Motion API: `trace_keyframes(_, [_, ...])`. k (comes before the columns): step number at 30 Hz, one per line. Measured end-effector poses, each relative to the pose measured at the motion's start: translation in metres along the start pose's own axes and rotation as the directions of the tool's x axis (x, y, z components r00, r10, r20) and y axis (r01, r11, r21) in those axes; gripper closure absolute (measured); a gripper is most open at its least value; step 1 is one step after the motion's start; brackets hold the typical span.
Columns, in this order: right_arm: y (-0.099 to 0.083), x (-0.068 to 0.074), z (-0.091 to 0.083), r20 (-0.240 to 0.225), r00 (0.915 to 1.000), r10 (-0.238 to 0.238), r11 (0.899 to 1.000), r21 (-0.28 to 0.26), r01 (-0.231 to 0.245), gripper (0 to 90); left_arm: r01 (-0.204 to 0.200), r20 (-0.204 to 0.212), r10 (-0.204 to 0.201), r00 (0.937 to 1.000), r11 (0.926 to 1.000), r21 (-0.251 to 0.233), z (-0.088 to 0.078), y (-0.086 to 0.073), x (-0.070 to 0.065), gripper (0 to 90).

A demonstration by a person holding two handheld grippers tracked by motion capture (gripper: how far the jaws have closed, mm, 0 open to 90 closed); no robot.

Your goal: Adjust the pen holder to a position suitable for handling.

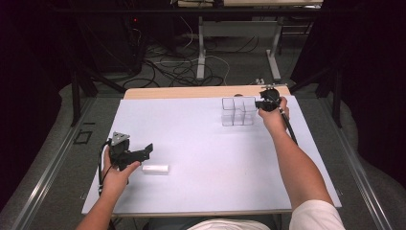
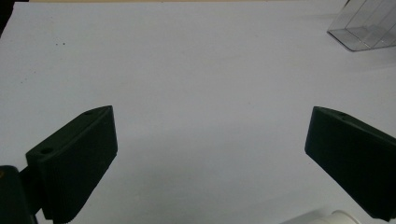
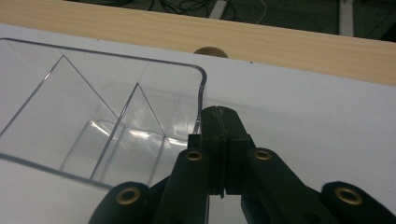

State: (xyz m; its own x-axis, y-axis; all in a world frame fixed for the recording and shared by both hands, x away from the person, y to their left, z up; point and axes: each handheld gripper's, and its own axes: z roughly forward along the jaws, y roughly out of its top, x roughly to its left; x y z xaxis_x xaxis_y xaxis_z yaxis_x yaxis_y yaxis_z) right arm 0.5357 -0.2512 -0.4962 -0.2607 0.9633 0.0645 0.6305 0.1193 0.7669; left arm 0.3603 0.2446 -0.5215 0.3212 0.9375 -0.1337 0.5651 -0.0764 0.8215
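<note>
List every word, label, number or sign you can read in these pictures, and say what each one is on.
None can be read.
The clear plastic divided box carries no print.
The small white cylinder shows no lettering.
The white table sheet is blank.
The black hand-held gripper jaws bear no marks in either gripper view.

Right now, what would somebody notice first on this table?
Probably the clear plastic box with dividers at the far right of the white table, where the right hand-held gripper is shut on its wall. Nearer, the left hand-held gripper is open beside a small white tube.
</note>
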Motion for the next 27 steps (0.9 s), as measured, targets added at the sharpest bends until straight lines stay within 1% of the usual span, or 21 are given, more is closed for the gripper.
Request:
trace_keyframes(1, [0.0, 0.002, 0.0, -0.009, 0.9999, -0.011, 1.0, -0.001, 0.011, 90.0, 0.0, 0.0, 0.0, 1.0, 1.0, 0.001, 0.0, 0.0, 0.0, 2.3])
trace_keyframes(2, [0.0, 0.002, 0.0, -0.009, 0.9999, -0.011, 1.0, -0.001, 0.011, 90.0, 0.0, 0.0, 0.0, 1.0, 1.0, 0.001, 0.0, 0.0, 0.0, 2.3])
trace_keyframes(4, [0.0, 0.007, 0.001, -0.007, 0.9986, -0.052, 0.999, -0.002, 0.052, 90.0, 0.001, 0.0, -0.001, 1.0, 1.0, 0.003, 0.0, 0.0, 0.0, 2.3])
trace_keyframes(5, [0.0, 0.009, 0.001, -0.007, 0.9982, -0.06, 0.998, -0.003, 0.06, 90.0, 0.001, 0.0, -0.001, 1.0, 1.0, 0.002, 0.0, 0.0, 0.0, 2.3])
trace_keyframes(6, [0.0, 0.015, 0.002, -0.022, 0.9977, -0.064, 0.998, -0.006, 0.064, 90.0, 0.001, 0.0, -0.001, 1.0, 1.0, 0.003, 0.0, 0.0, 0.0, 2.3])
trace_keyframes(8, [-0.001, 0.019, 0.003, -0.027, 0.9968, -0.075, 0.997, -0.015, 0.075, 90.0, 0.0, 0.0, 0.0, 1.0, 1.0, 0.002, 0.0, 0.0, 0.0, 2.3])
trace_keyframes(13, [-0.003, 0.029, 0.003, -0.037, 0.9963, -0.077, 0.997, -0.02, 0.076, 90.0, -0.003, 0.004, 0.003, 1.0, 0.9999, 0.011, 0.0, 0.0, 0.0, 2.3])
trace_keyframes(14, [-0.003, 0.031, 0.004, -0.044, 0.9964, -0.072, 0.997, -0.022, 0.071, 90.0, -0.002, 0.0, 0.002, 1.0, 1.0, 0.006, 0.0, 0.0, 0.0, 2.3])
trace_keyframes(15, [-0.003, 0.031, 0.004, -0.044, 0.9964, -0.072, 0.997, -0.022, 0.071, 90.0, -0.003, 0.006, 0.002, 1.0, 0.9999, 0.011, 0.0, 0.0, 0.0, 2.3])
trace_keyframes(16, [-0.003, 0.033, 0.004, -0.058, 0.9957, -0.072, 0.997, -0.021, 0.071, 90.0, -0.004, 0.005, 0.004, 1.0, 0.9999, 0.012, 0.0, 0.0, 0.0, 2.3])
trace_keyframes(17, [-0.003, 0.033, 0.004, -0.058, 0.9957, -0.072, 0.997, -0.021, 0.071, 90.0, -0.003, 0.005, 0.003, 1.0, 0.9999, 0.011, 0.0, 0.0, 0.0, 2.3])
trace_keyframes(18, [-0.004, 0.037, 0.004, -0.061, 0.9947, -0.083, 0.996, -0.025, 0.082, 90.0, -0.005, 0.004, 0.005, 1.0, 0.9999, 0.009, 0.0, 0.0, 0.0, 2.3])
trace_keyframes(20, [-0.004, 0.042, 0.005, -0.069, 0.9939, -0.086, 0.996, -0.03, 0.085, 90.0, -0.005, 0.004, 0.005, 1.0, 0.9999, 0.009, 0.0, 0.0, 0.0, 2.3])
trace_keyframes(22, [-0.005, 0.046, 0.006, -0.082, 0.9941, -0.072, 0.997, -0.032, 0.069, 90.0, -0.004, 0.004, 0.004, 1.0, 0.9999, 0.01, 0.0, 0.0, -0.001, 2.3])
trace_keyframes(23, [-0.005, 0.048, 0.006, -0.083, 0.9935, -0.078, 0.996, -0.038, 0.075, 90.0, -0.003, 0.004, 0.003, 1.0, 0.9999, 0.01, 0.001, 0.0, -0.001, 2.3])
trace_keyframes(25, [-0.006, 0.053, 0.007, -0.093, 0.9937, -0.063, 0.997, -0.041, 0.059, 90.0, 0.0, 0.004, 0.0, 1.0, 1.0, 0.009, 0.001, 0.0, -0.001, 2.4])
trace_keyframes(27, [-0.006, 0.055, 0.007, -0.097, 0.9933, -0.063, 0.997, -0.039, 0.06, 90.0, -0.001, 0.004, 0.001, 1.0, 1.0, 0.009, 0.001, 0.0, -0.001, 2.3])
